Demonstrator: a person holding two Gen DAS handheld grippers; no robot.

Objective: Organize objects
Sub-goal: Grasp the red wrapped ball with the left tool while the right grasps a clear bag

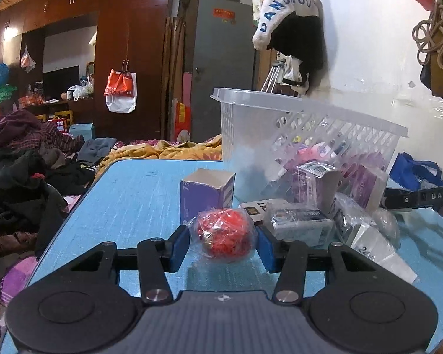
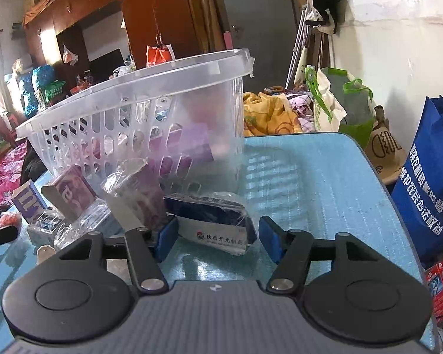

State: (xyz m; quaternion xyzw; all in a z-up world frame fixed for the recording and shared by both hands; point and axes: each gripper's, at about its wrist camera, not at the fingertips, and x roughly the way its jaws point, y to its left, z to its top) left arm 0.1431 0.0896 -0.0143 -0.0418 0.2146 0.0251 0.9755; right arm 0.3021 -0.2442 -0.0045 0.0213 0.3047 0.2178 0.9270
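On the blue table point(image 1: 127, 203) a clear bag of red bits point(image 1: 226, 236) sits between the blue pads of my left gripper point(image 1: 224, 243); both pads touch the bag. A white slotted basket point(image 1: 307, 135) with packets inside stands behind. My right gripper point(image 2: 218, 236) is open around a dark blue and white packet point(image 2: 215, 221); a gap shows at the right pad. The basket point(image 2: 138, 124) stands just behind it in the right wrist view. Purple boxes point(image 2: 138, 194) lean on the basket.
A purple open box point(image 1: 206, 197) stands behind the red bag. Wrapped boxes point(image 1: 304, 221) lie to its right. The other gripper's finger point(image 1: 422, 197) shows at far right. Clothes heap point(image 1: 23, 153) lies left of the table. A blue bag point(image 2: 428, 183) stands right of the table.
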